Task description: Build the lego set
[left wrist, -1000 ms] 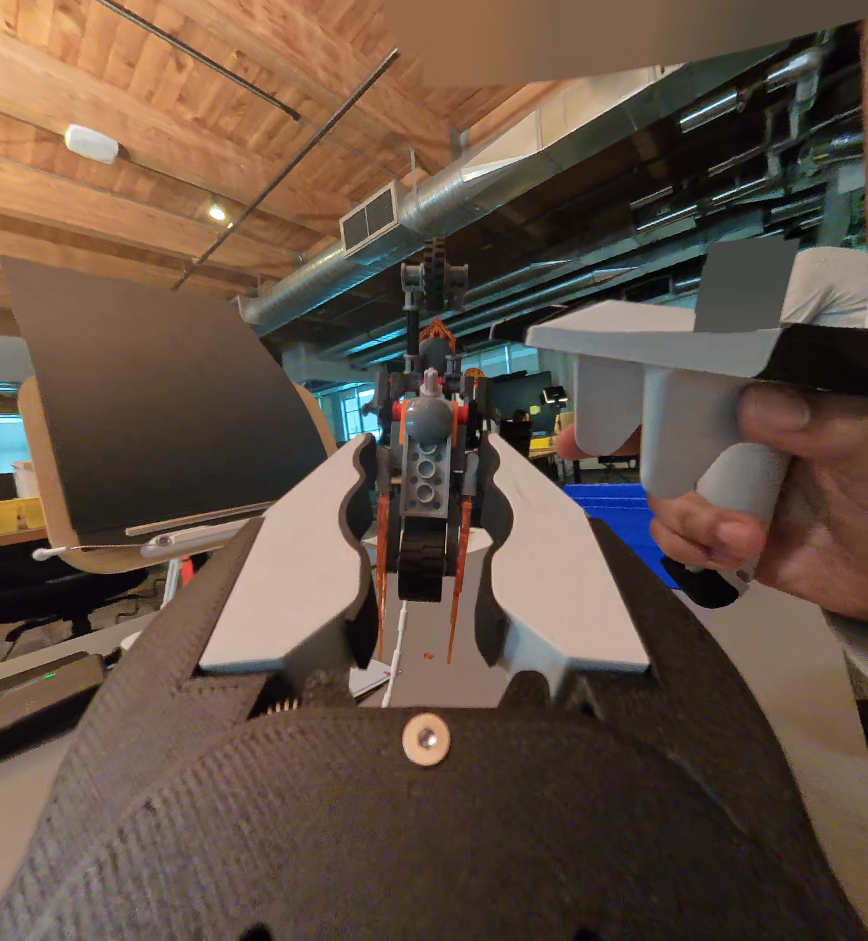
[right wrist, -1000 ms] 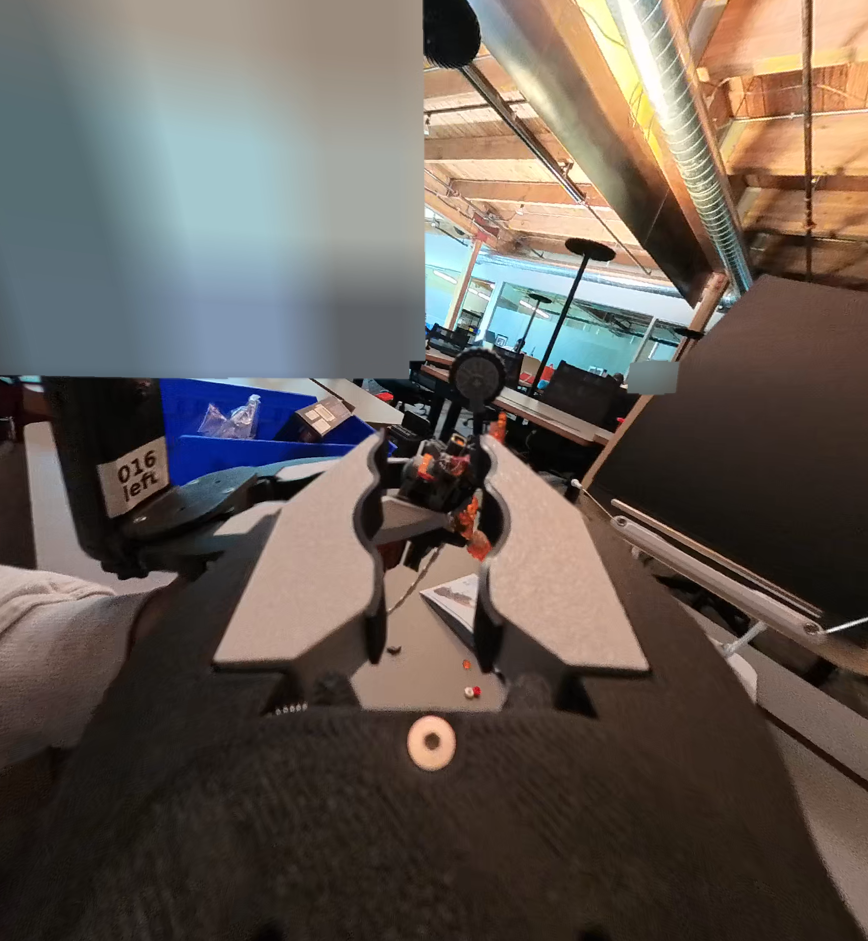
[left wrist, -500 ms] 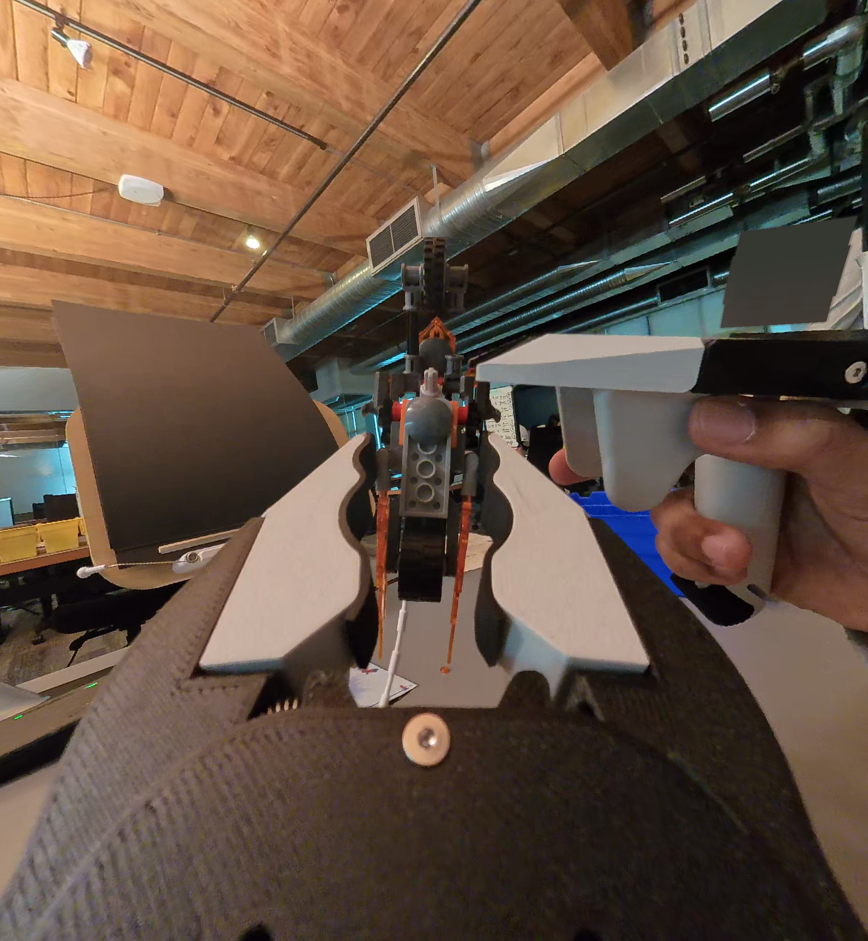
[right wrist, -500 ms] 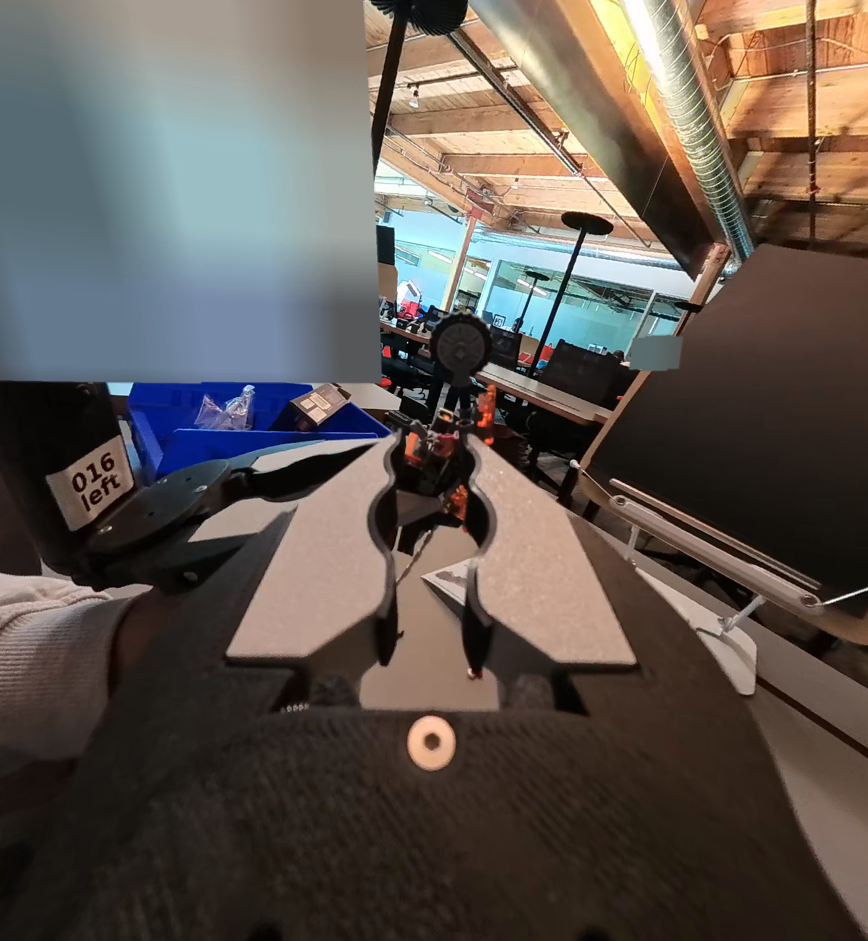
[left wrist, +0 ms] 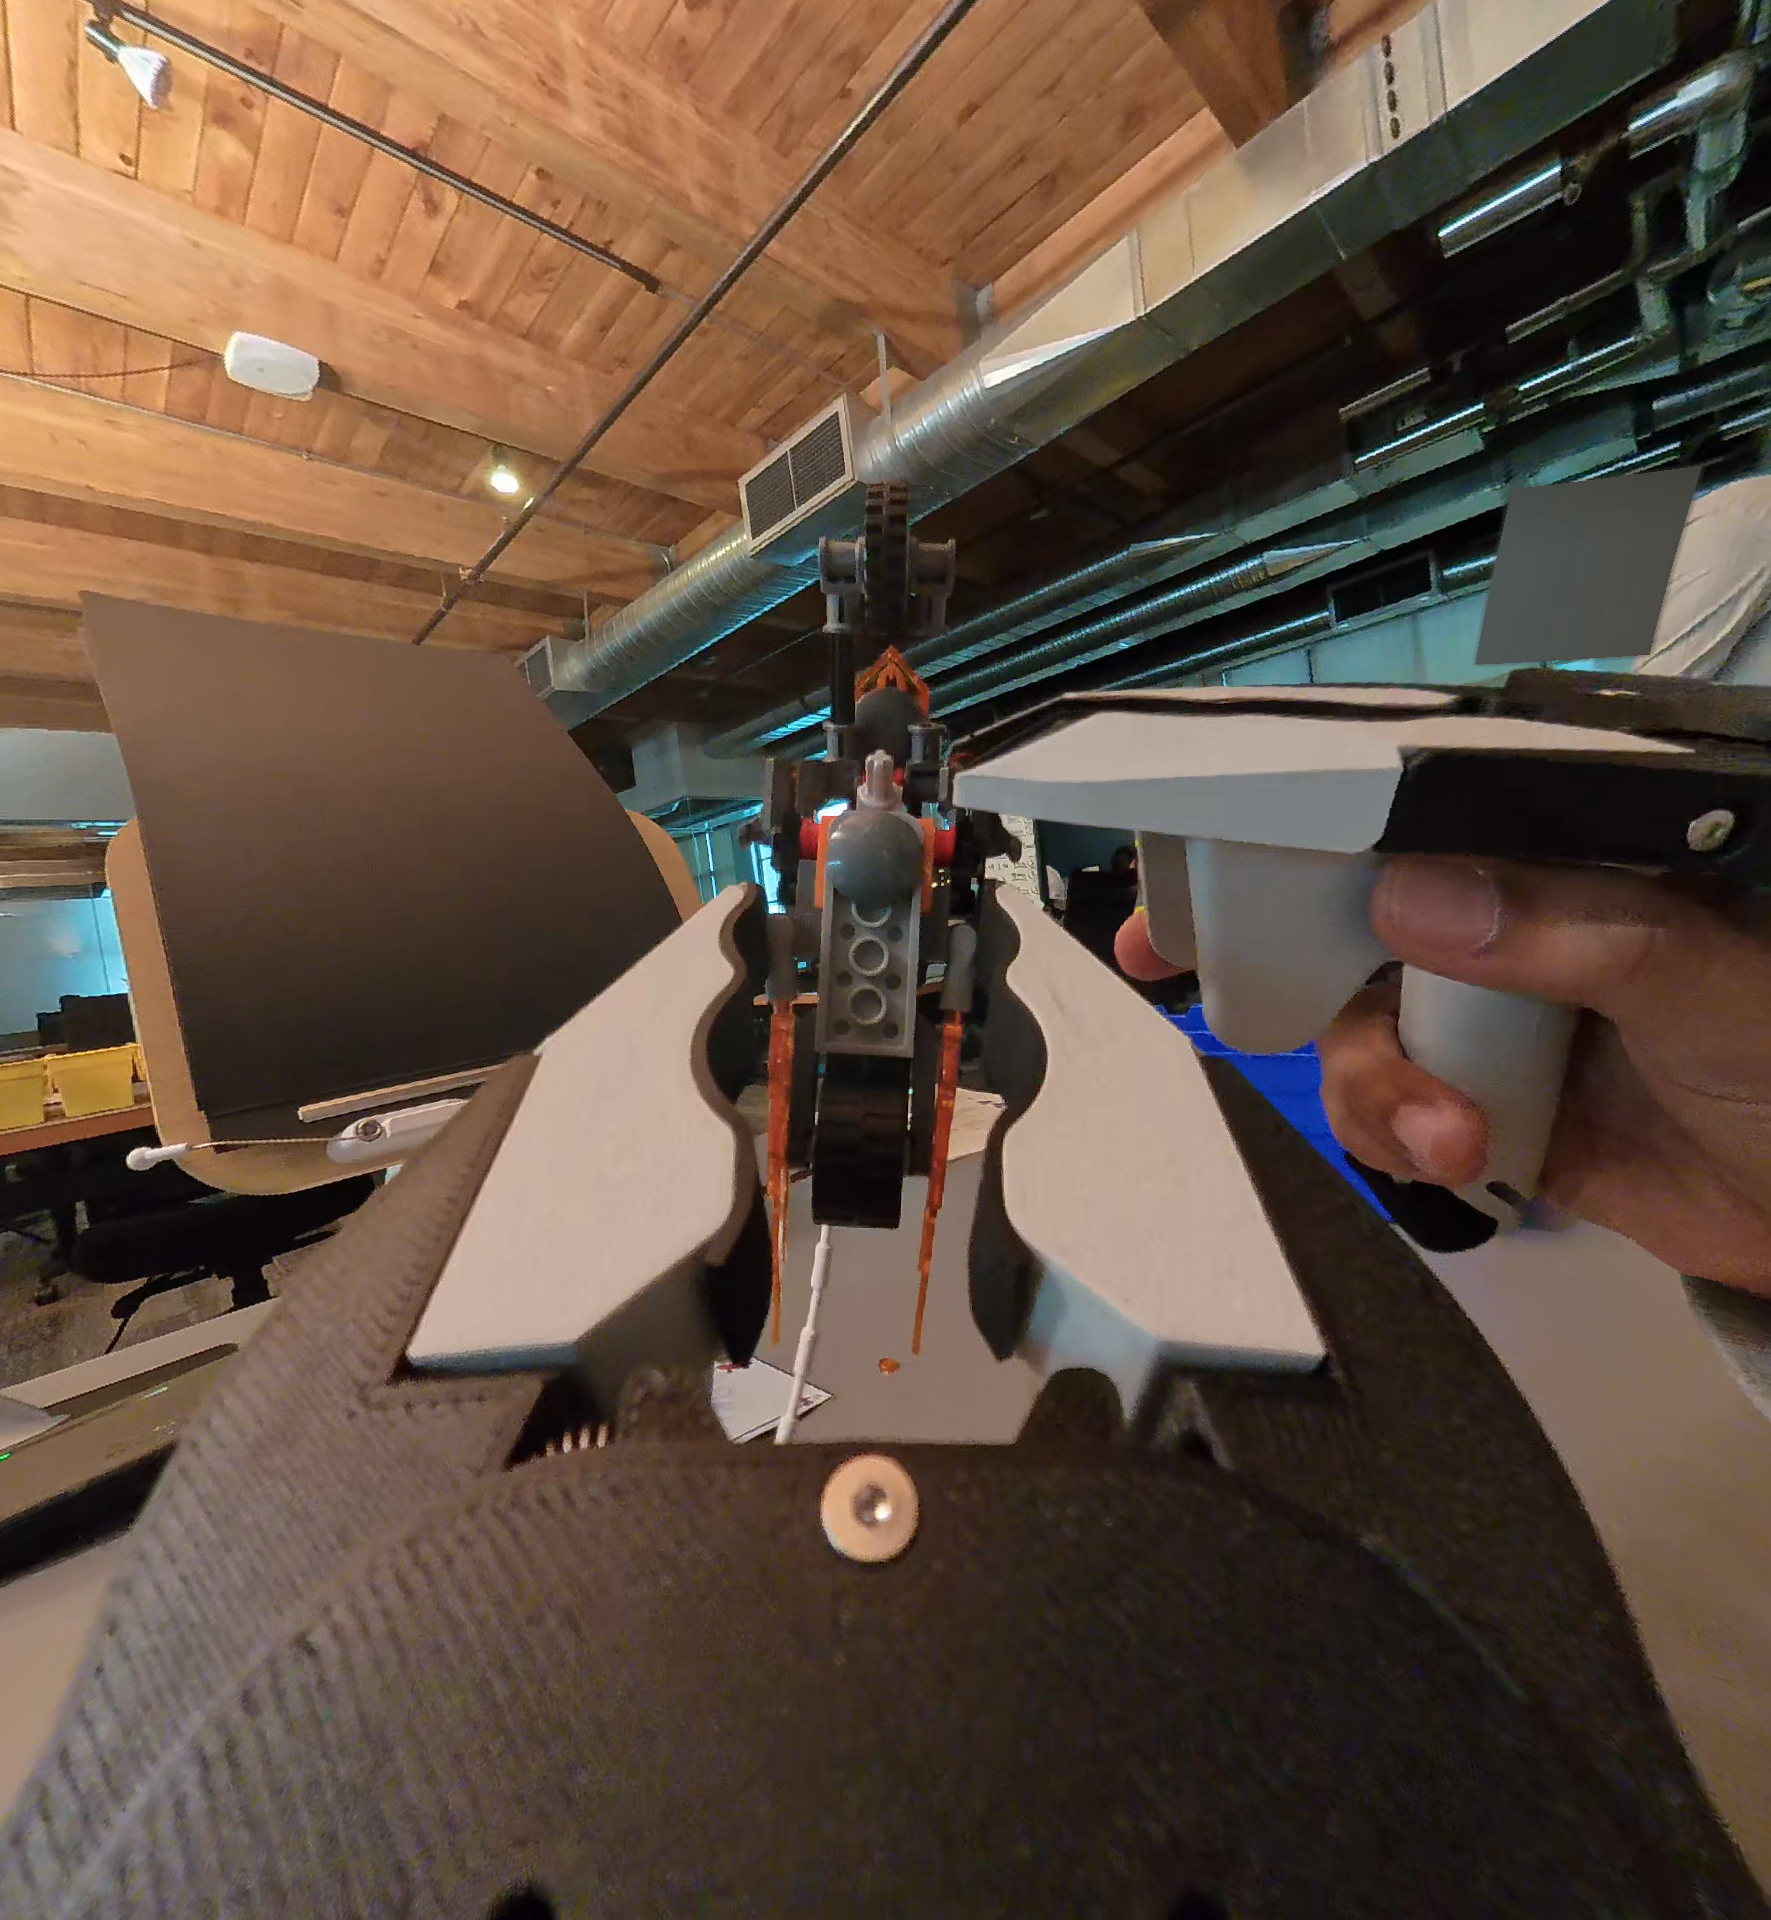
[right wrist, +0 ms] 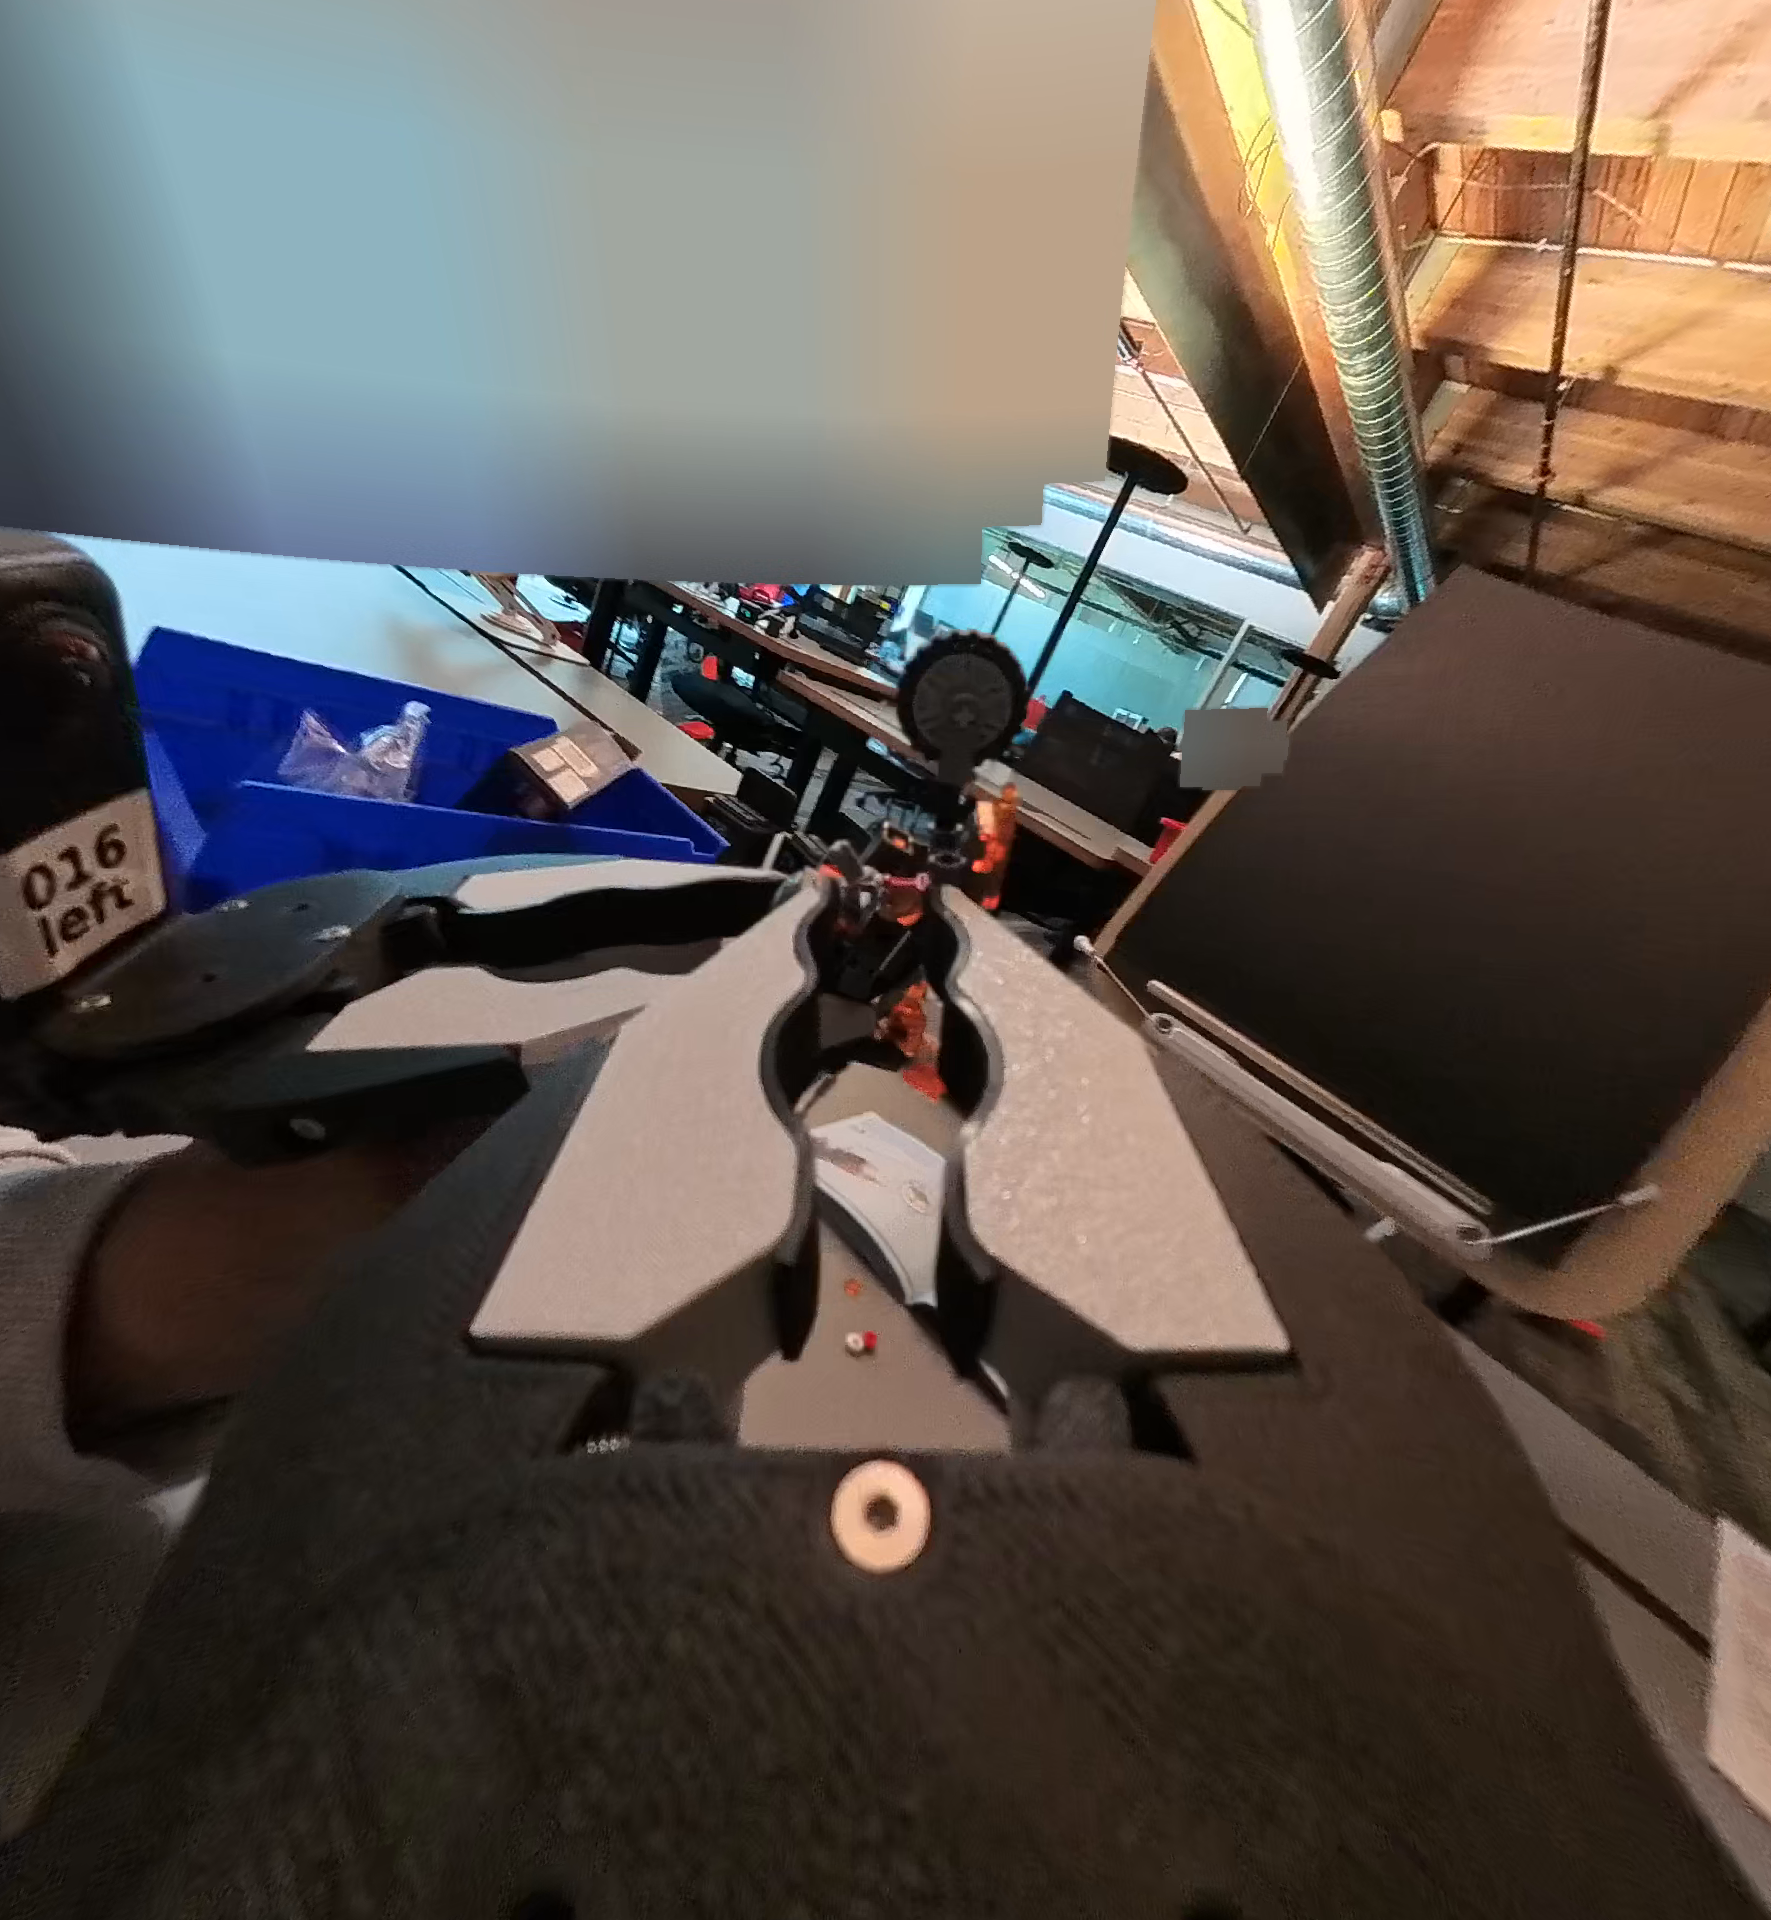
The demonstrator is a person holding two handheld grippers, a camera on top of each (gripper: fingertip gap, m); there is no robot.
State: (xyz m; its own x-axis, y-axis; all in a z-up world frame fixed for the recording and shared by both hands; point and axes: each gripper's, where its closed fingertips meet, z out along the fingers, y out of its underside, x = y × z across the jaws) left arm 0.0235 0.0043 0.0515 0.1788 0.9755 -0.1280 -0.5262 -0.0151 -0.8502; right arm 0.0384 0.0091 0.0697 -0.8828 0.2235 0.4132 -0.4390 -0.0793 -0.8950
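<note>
The lego model [left wrist: 868, 987] is a grey, black and orange build with a black toothed wheel [left wrist: 886, 551] on top and two orange blades hanging down. My left gripper [left wrist: 876, 914] is shut on its lower body and holds it upright above the table. My right gripper [right wrist: 883, 899] is shut on the model's upper part, just below the wheel [right wrist: 964, 707]. In the left wrist view it comes in from the right [left wrist: 974, 774], held by a hand. The left gripper shows at the left of the right wrist view [right wrist: 652, 914].
A blue bin [right wrist: 424, 821] with bagged parts stands behind the left gripper. A black board on a stand [right wrist: 1483, 935] is at the right, also in the left wrist view [left wrist: 361, 894]. A leaflet [right wrist: 881, 1174] and small loose pieces [right wrist: 860, 1342] lie on the table below. My left and right fingertips are right by each other.
My right gripper's fingers have narrowed and moved in onto the model's upper part. My left gripper keeps its hold and has tilted up a little.
</note>
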